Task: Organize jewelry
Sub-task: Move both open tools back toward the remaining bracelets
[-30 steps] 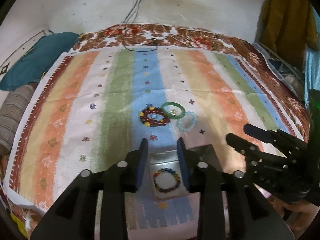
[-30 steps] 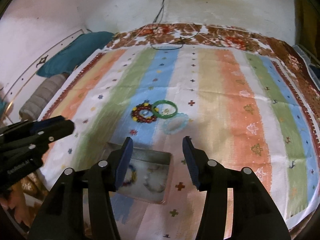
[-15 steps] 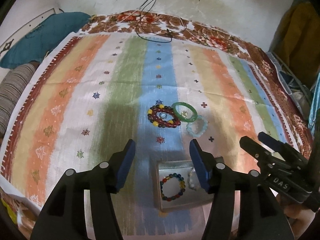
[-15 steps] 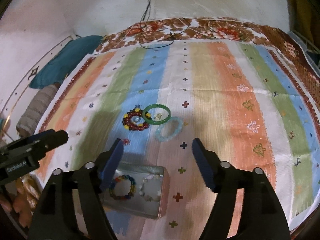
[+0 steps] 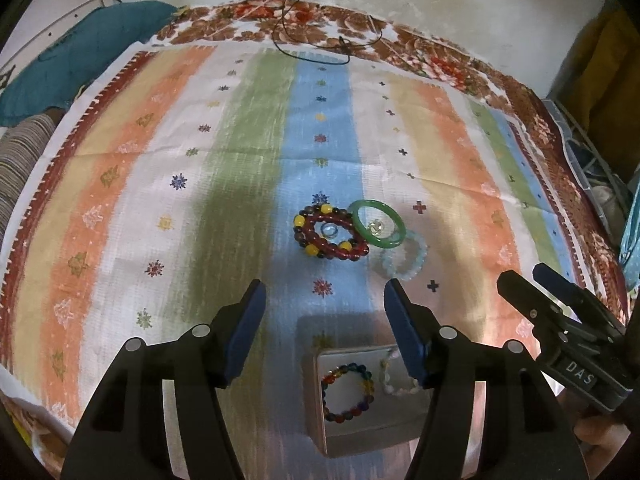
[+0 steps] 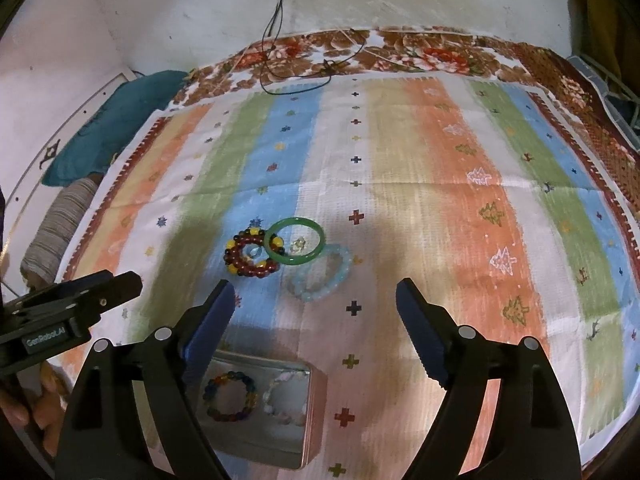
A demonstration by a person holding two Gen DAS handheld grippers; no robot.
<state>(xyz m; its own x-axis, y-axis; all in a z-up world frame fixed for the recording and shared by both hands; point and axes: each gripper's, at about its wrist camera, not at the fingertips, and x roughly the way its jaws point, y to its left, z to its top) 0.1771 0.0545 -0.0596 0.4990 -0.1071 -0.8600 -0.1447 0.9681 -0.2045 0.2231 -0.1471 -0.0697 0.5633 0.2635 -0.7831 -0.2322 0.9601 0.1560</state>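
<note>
Left wrist, left gripper (image 5: 324, 300) jaws just opening, empty

A striped woven cloth (image 5: 240, 184) covers the floral brown blanket (image 5: 452, 68); beside the blanket's far-left corner lies a teal cushion (image 5: 76, 60), with a black cable (image 5: 316, 46) on its far edge.

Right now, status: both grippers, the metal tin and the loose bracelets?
Left gripper and right gripper open, empty, jaws just widened. Silver metal tin holds multicolour bead bracelet and pale bead bracelet. Green bangle, red-yellow bead bracelet, light blue bracelet loose on striped cloth. Path unobstructed.

two bracelets (image 5: 349, 388) in tin (image 5: 320, 420), three bracelets (image 5: 328, 232) on cloth (image 5: 120, 200) behind
</note>
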